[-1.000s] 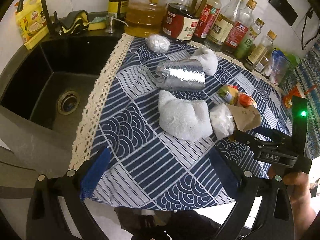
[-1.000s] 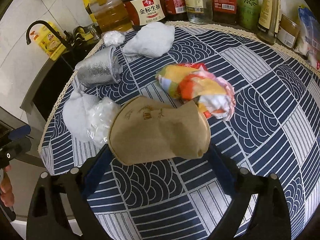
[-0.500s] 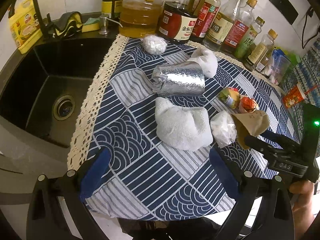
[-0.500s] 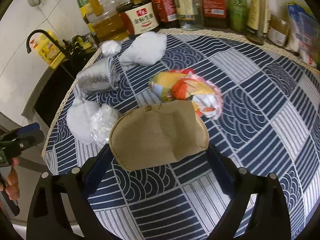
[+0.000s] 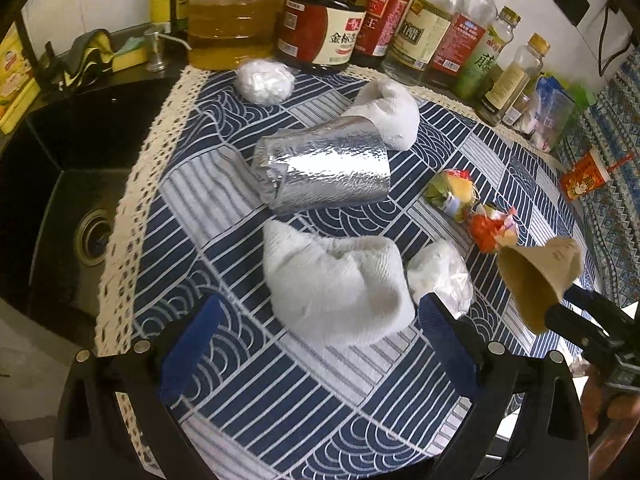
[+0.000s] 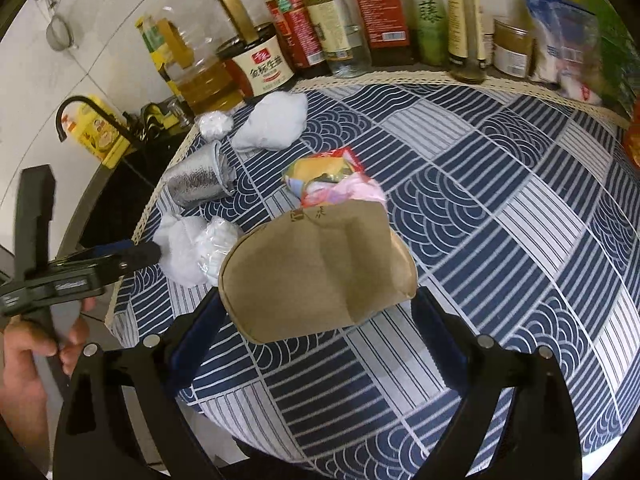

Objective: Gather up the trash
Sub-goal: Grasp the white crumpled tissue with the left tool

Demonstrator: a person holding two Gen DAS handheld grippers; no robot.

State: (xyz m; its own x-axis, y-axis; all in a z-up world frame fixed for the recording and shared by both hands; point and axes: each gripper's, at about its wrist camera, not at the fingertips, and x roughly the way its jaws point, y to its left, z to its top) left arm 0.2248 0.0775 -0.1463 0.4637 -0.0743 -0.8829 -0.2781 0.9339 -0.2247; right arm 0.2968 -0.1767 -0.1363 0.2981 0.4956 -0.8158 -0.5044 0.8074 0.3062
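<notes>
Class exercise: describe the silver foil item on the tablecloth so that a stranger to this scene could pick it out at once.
Start at the black sink and cross onto the blue patterned tablecloth. The foil pouch lies on its side between two crumpled white paper towels; it alone is shiny and metallic.

The brown paper bag covers the near half of the colourful wrapper in the right wrist view, and hides where the right tool meets it. The bottles along the wall lose their tops to the picture's edge. In the left wrist view the holding hand is cut off at the right border, and the small labels blur beyond reading.
</notes>
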